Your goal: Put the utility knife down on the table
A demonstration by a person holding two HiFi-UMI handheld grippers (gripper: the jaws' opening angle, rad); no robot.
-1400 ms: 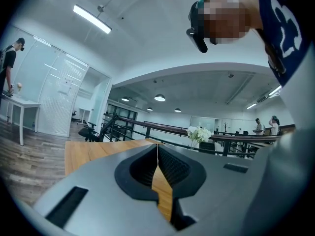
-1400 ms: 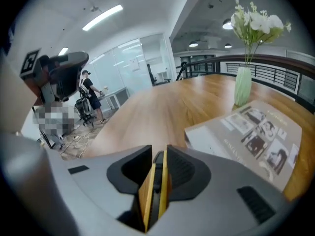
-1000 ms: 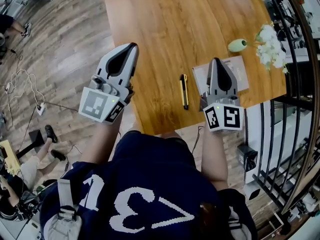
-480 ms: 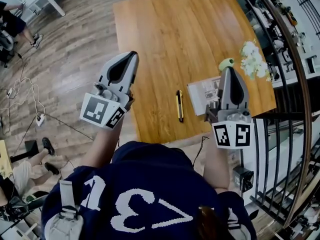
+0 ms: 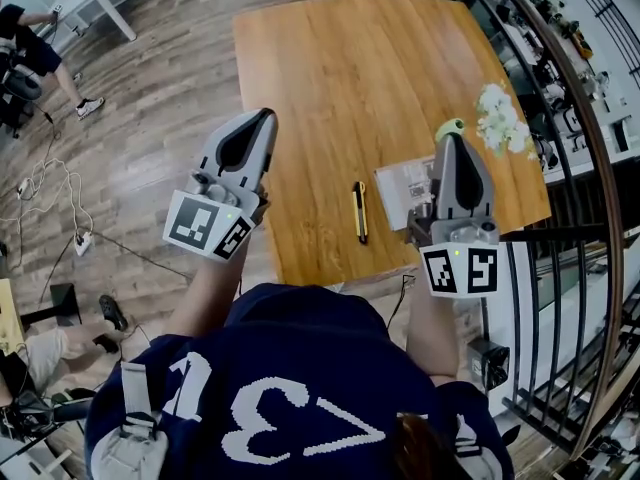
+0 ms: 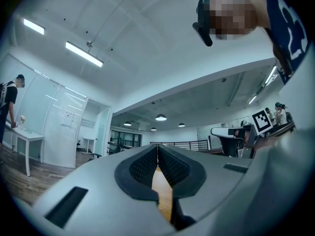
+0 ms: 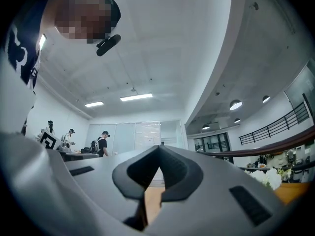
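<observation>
A yellow and black utility knife (image 5: 359, 211) lies flat on the wooden table (image 5: 350, 78) near its front edge, with no gripper touching it. My left gripper (image 5: 266, 115) is held up over the table's left edge, well left of the knife, its jaws shut and empty. My right gripper (image 5: 451, 136) is raised to the right of the knife, above a sheet of paper (image 5: 406, 189), also shut with nothing in it. In the left gripper view the tips (image 6: 157, 145) meet, and in the right gripper view the tips (image 7: 159, 146) meet too. Both point slightly upward at the ceiling and room.
A white flower bunch (image 5: 503, 118) with a green vase (image 5: 450, 126) lies at the table's right side. A black metal railing (image 5: 560, 188) runs close along the right. People stand in the far room (image 7: 101, 144). Cables (image 5: 50, 188) lie on the wooden floor at left.
Both grippers have risen and tilted up, away from the table. The knife stays where it lay. The head view has shifted so more of the table shows.
</observation>
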